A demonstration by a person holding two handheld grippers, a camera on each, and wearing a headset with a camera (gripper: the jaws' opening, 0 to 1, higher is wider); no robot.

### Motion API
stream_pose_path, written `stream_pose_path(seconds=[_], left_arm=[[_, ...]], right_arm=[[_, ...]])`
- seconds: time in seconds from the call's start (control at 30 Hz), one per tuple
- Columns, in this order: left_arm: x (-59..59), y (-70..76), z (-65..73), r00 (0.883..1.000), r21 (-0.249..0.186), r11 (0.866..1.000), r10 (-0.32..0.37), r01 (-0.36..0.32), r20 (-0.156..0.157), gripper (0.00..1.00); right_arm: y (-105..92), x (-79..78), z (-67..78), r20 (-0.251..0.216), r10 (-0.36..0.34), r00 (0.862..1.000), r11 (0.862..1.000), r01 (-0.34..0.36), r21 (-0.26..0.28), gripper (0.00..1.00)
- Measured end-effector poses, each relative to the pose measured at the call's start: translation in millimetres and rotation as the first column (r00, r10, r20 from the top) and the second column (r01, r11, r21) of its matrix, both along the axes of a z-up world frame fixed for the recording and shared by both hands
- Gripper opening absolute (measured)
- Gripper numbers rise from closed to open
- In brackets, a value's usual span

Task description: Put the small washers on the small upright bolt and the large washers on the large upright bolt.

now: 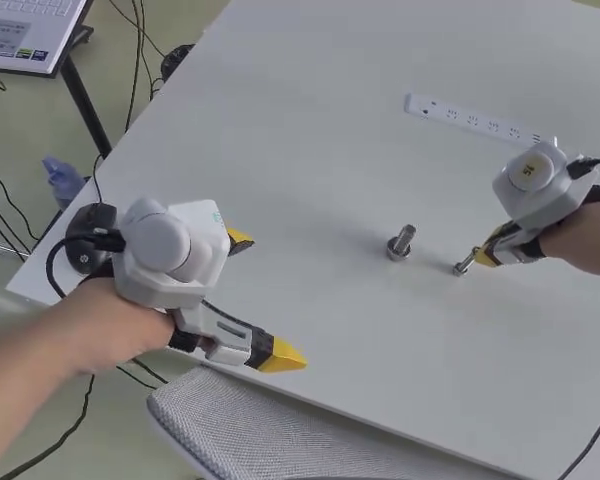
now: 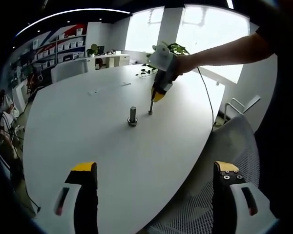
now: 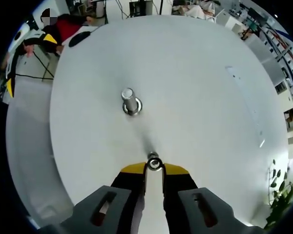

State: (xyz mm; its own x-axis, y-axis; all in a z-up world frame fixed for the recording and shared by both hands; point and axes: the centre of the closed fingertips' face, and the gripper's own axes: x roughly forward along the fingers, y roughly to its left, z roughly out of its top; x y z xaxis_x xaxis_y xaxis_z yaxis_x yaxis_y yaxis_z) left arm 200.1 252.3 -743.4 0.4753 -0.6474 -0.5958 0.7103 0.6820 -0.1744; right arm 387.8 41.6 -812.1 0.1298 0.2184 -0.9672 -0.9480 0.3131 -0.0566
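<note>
left tool (image 1: 264, 297): held open, jaws wide apart, nothing between them, over the table (image 1: 310, 120) edge | large bolt (image 1: 402, 242): stood upright well ahead of it | small bolt (image 1: 463, 266): stood upright, its top met by the right tool's tips | right tool (image 1: 483, 258): jaws drawn nearly closed

No legible text anywhere

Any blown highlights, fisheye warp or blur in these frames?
Left gripper view: windows blown out, fisheye bows the white table. Right gripper view: even light, large steel bolt sharp. Head view: soft light, faint shadows, small steel bolt slightly blurred.
</note>
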Motion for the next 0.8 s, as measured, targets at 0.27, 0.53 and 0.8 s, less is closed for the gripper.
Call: stream_pose_path(seconds=[0.27, 0.53, 0.8], left_arm=[[-0.7, 2.4, -1.9, 1.000, 0.009, 1.000, 0.002, -0.002, -0.008, 0.99], [-2.3, 3.8, -4.8, 1.000, 0.013, 1.000, 0.005, -0.005, -0.016, 0.96], [-2.3, 6.7, -4.7, 1.000, 0.016, 1.000, 0.015, -0.015, -0.013, 0.95]], right_arm=[[1.8, 0.4, 0.4, 0.002, 0.002, 1.000, 1.000, -0.002, 0.005, 0.13], [2.5, -1.6, -1.0, -0.003, 0.003, 1.000, 1.000, -0.003, 0.004, 0.13], [2.3, -2.0, -6.0, -0.009, 0.001, 1.000, 1.000, -0.001, 0.000, 0.13]])
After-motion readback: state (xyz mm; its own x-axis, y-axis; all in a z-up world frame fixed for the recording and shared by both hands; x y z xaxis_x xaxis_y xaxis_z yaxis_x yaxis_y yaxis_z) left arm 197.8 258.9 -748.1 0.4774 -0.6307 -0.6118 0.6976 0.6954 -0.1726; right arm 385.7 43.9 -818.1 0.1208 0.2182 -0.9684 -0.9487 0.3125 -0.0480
